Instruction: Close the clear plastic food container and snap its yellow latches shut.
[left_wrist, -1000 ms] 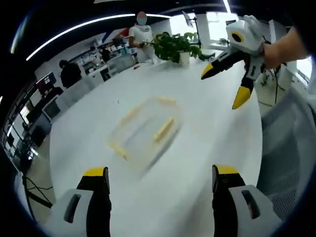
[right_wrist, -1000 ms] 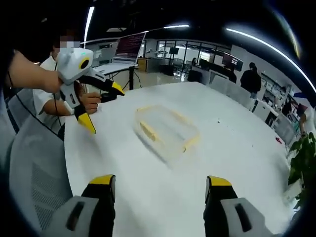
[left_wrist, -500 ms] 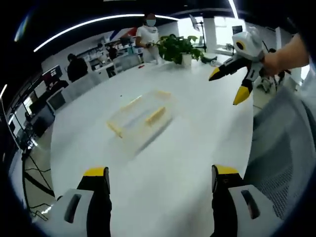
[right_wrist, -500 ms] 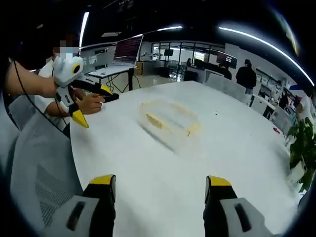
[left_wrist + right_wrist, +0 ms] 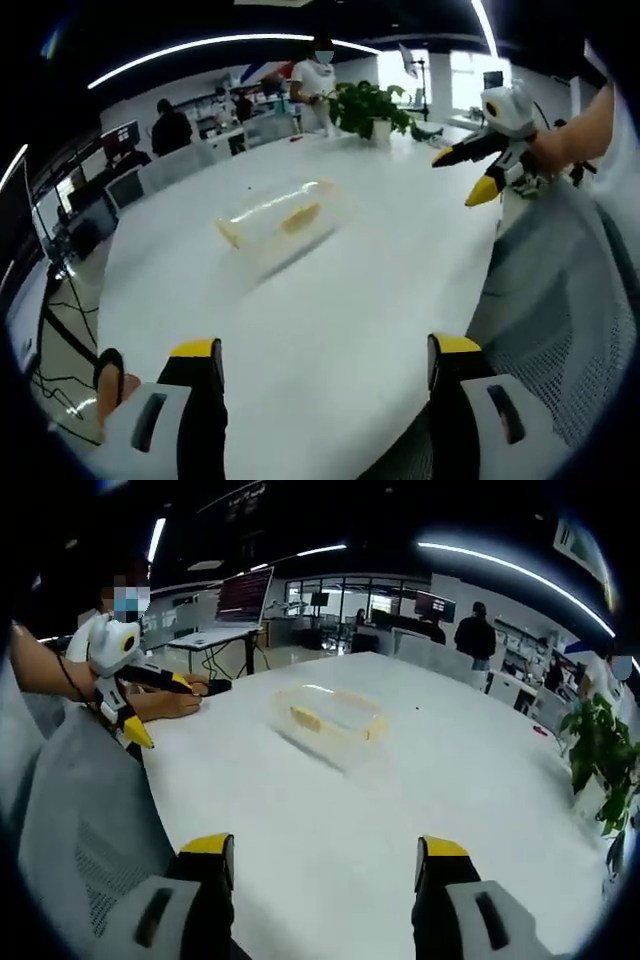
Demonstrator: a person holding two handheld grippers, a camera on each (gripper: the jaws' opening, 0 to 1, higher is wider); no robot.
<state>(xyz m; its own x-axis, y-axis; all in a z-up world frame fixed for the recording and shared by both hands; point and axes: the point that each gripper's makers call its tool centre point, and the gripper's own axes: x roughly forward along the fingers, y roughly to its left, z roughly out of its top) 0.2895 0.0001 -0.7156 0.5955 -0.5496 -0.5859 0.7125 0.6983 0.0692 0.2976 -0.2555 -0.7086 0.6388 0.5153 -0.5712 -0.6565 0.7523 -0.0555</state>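
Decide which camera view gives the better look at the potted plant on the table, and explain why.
The left gripper view shows the potted plant best: the whole plant and its white pot stand at the far edge of the table. In the right gripper view the potted plant sits at the picture's right margin, stretched, its pot hard to make out.

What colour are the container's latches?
Yellow latches on the clear container; right gripper view shows them best.

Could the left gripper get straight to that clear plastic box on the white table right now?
Probably yes. The left gripper is open and pointed at the clear container, with only bare white table between them. The right gripper is off to the side, so the path looks free, though there's a gap to cross first.
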